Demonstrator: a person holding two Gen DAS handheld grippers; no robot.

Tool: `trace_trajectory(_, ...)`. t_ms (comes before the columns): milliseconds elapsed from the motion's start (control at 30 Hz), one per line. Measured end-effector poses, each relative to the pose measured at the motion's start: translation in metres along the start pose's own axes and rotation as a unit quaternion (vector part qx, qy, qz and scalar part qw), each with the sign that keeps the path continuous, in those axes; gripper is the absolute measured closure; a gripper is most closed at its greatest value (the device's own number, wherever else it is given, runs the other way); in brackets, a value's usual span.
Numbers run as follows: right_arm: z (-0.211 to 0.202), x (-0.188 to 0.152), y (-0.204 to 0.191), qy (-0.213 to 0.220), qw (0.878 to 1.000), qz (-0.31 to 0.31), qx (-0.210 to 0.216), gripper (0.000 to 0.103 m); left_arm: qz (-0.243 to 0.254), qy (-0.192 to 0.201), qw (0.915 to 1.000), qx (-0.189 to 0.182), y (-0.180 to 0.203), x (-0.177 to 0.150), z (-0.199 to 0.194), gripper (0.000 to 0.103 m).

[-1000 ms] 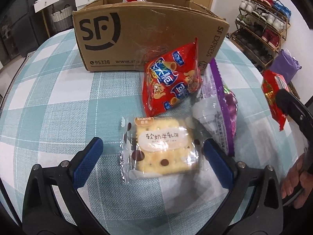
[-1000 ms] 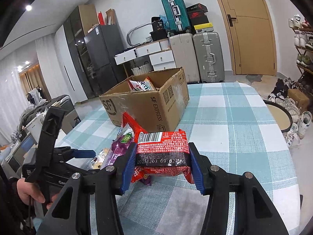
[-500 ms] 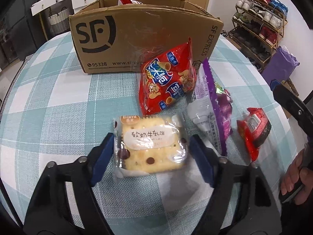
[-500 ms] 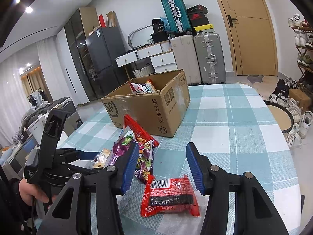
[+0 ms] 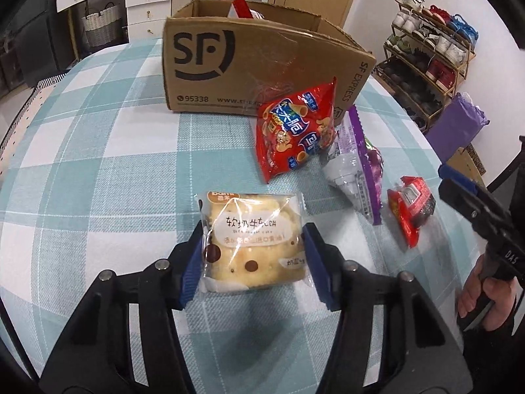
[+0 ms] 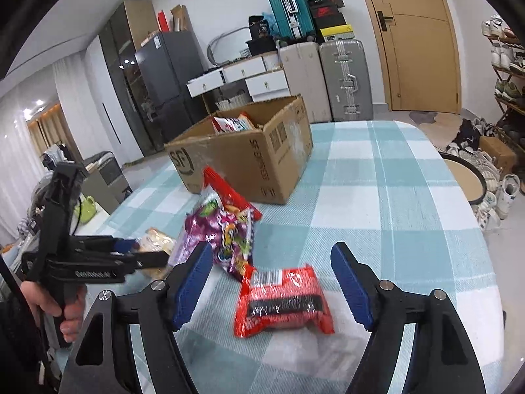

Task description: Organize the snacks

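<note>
**Soft cake in the pinch, red packet just let go: where this could slip**

The left gripper [image 5: 252, 259] has the wrapped cake [image 5: 254, 241] sitting right between its jaws, and they're closing in on it. The blue pads look pressed against the wrapper on both sides, so I'd call that a grip, though it's mostly on loose plastic film at the edges.

That's my main worry. Squeeze too little and the slick wrapper slides out on the way to the cardboard box [image 5: 259, 62], which sits well ahead of the jaws. Squeeze too much and the soft cake gets squashed.

The right gripper [image 6: 272, 287] is opening, jaws standing wide with nothing pinched. The small red packet [image 6: 282, 298] lies flat on the checked tablecloth [image 6: 393, 197] between and just ahead of those jaws, touching neither pad as far as I can tell.

Ahead of the left jaws and off to their right are the red chip bag [image 5: 295, 131] and the purple candy bag [image 5: 357, 167], the chip bag leaning against the box front. A low carry toward the box could clip them or shove the chip bag over.

The two grippers are also fairly close, so they could bump if both head for the box together.
</note>
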State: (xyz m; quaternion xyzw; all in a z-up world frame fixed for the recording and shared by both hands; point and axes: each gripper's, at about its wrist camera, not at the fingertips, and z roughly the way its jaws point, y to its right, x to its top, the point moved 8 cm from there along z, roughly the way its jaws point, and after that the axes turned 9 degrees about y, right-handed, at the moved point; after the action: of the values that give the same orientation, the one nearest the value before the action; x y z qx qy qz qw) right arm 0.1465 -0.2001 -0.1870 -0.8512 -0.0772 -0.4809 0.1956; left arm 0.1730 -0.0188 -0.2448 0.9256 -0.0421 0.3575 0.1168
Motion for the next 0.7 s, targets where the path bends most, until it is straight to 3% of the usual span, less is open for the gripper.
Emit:
trace_trajectory(600,0.031,-0.031,0.002,-0.1,0.992,-0.05,-0.06,0.024,-0.038,0.053,0.9977,-0.021,-0.043,-0.012,-0.074,0.049)
trace_trajectory(633,0.033,-0.034,0.001,-0.107,0.99,-0.058,-0.065,0.024,-0.04,0.052,0.9976,-0.02,-0.046,-0.013,-0.076,0.049)
trace_trajectory(700,0.038,-0.039,-0.001,-0.123,0.988,-0.068,-0.071,0.036,-0.049,0.053,0.9972,-0.019,-0.052,-0.017,-0.079,0.049)
